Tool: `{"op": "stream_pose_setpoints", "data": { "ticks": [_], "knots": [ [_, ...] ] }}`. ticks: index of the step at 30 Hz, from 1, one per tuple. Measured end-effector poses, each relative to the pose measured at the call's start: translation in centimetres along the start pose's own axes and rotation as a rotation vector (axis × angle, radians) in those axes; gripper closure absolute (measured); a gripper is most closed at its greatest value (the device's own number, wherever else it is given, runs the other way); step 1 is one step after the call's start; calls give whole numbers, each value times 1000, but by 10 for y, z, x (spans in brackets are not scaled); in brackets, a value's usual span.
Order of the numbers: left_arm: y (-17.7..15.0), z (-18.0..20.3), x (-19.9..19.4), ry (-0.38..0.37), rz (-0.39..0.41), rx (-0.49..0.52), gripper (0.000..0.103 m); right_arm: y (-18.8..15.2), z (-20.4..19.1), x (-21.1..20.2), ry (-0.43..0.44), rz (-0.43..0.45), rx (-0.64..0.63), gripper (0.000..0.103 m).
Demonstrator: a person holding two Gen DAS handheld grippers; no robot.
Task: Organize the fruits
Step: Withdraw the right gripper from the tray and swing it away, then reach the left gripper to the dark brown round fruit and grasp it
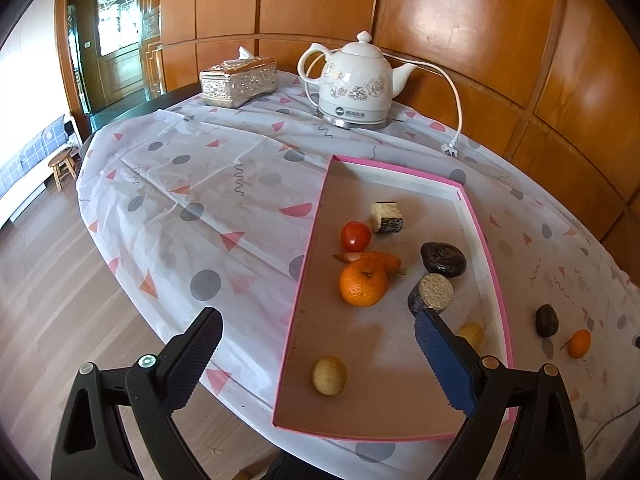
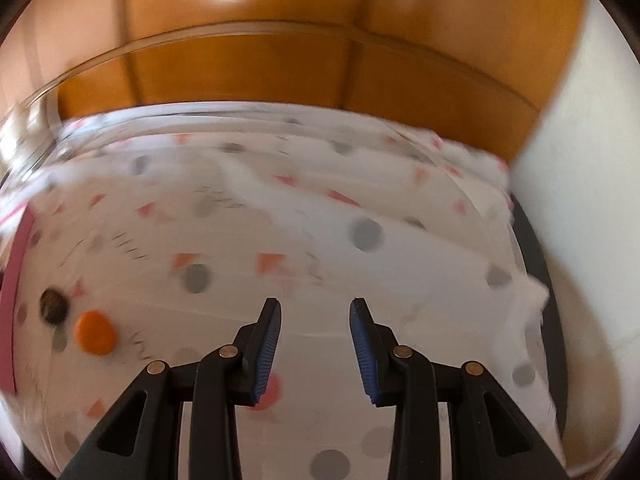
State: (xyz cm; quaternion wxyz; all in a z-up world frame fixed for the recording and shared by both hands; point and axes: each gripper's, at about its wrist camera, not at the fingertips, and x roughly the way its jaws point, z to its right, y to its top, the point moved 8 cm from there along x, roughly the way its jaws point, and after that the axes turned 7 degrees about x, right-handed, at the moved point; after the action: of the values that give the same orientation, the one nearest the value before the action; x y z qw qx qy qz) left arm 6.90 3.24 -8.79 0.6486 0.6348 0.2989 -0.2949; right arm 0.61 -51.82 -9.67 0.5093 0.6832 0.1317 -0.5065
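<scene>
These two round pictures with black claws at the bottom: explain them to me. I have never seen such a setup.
There is no robot here. A person holds a two-finger gripper in each hand, and a wide-angle camera on each gripper looks out along its fingers.

The left camera shows the left gripper, open and empty, above a shallow pink-rimmed tray on a patterned white tablecloth. In the tray lie a round orange mandarin, a red tomato and other pieces. Behind stand a white ceramic kettle and a silver tissue box.

The right camera, blurred, shows the right gripper, open and empty. A small orange fruit and a dark round piece lie outside the tray.
</scene>
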Motion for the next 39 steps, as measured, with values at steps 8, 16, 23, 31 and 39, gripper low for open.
{"op": "stream_pose_setpoints", "data": {
  "ticks": [8,16,23,31,39],
  "knots": [
    [3,38,2,-81,-4,99,6,3,66,3,-81,-9,289,67],
    [1,76,4,-136,-18,200,6,6,114,-10,-184,40,453,67],
    [-2,99,2,-196,-29,245,6,8,140,-25,-230,104,550,67],
    [2,146,-2,-291,-27,331,6,11,135,-27,-137,124,569,67],
    [5,192,3,-345,-54,406,6,12,137,-36,-183,157,562,67]
  ]
}}
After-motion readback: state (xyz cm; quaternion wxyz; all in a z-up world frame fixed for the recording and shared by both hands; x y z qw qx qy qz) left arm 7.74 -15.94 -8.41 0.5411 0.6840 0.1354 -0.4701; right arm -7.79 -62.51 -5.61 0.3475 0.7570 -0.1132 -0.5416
